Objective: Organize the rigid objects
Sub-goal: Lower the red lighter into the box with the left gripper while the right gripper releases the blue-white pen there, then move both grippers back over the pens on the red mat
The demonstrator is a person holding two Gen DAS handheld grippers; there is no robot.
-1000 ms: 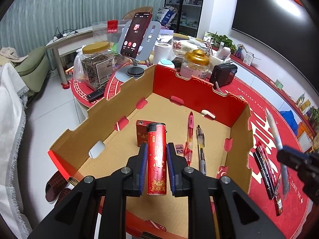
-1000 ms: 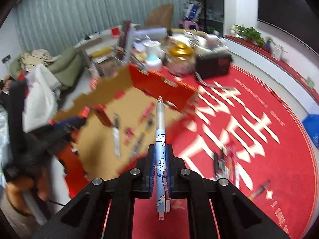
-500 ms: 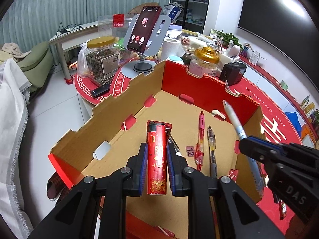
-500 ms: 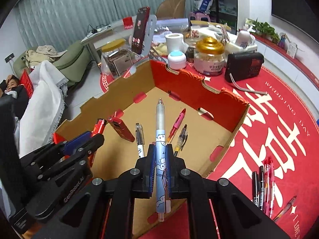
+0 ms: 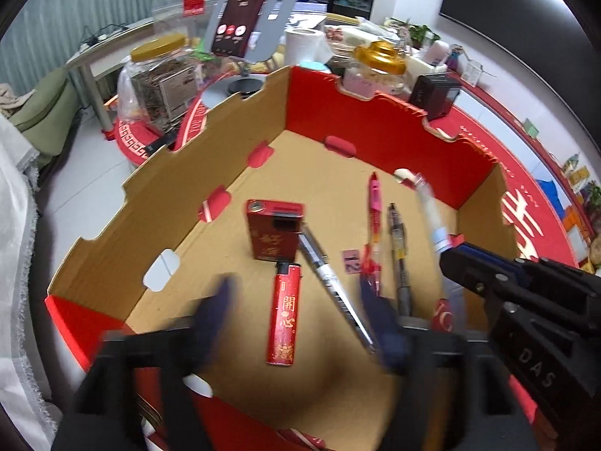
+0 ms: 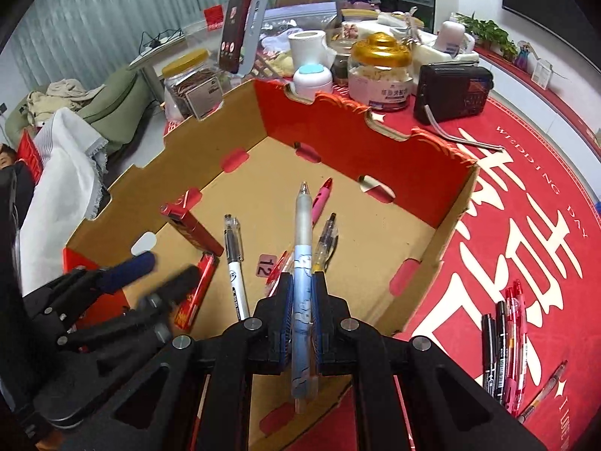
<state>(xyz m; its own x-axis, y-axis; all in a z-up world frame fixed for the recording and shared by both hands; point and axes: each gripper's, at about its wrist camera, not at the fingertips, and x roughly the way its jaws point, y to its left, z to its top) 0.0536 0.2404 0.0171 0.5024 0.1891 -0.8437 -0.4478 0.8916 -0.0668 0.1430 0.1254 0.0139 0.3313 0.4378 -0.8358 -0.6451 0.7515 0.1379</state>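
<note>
My left gripper (image 5: 296,297) hangs over the near end of the cardboard box (image 5: 375,139). Its jaws are opening and blurred. The red lighter (image 5: 283,315) lies loose on the box floor between them, and no pad touches it. In the right wrist view the left gripper (image 6: 157,274) is at the lower left, above the lighter (image 6: 195,293). My right gripper (image 6: 302,289) is shut on a pale blue pen (image 6: 303,263), which points into the box (image 6: 338,135) from above its near right rim. The left wrist view shows this gripper (image 5: 462,259) and its pen (image 5: 432,214) at the right.
On the box floor lie a red rectangular case (image 5: 274,229), a white-and-black pen (image 5: 330,274), a pink pen (image 5: 373,203), a clear pen (image 5: 398,240) and a "12" tag (image 5: 352,261). Several pens (image 6: 503,334) lie on the red tablecloth. Jars (image 6: 379,71), a radio (image 6: 450,90) and a phone stand (image 5: 240,11) crowd behind.
The left jaws have spread apart and the red lighter has dropped from them to the box floor. The right gripper, still holding the pen, has swung in over the box.
</note>
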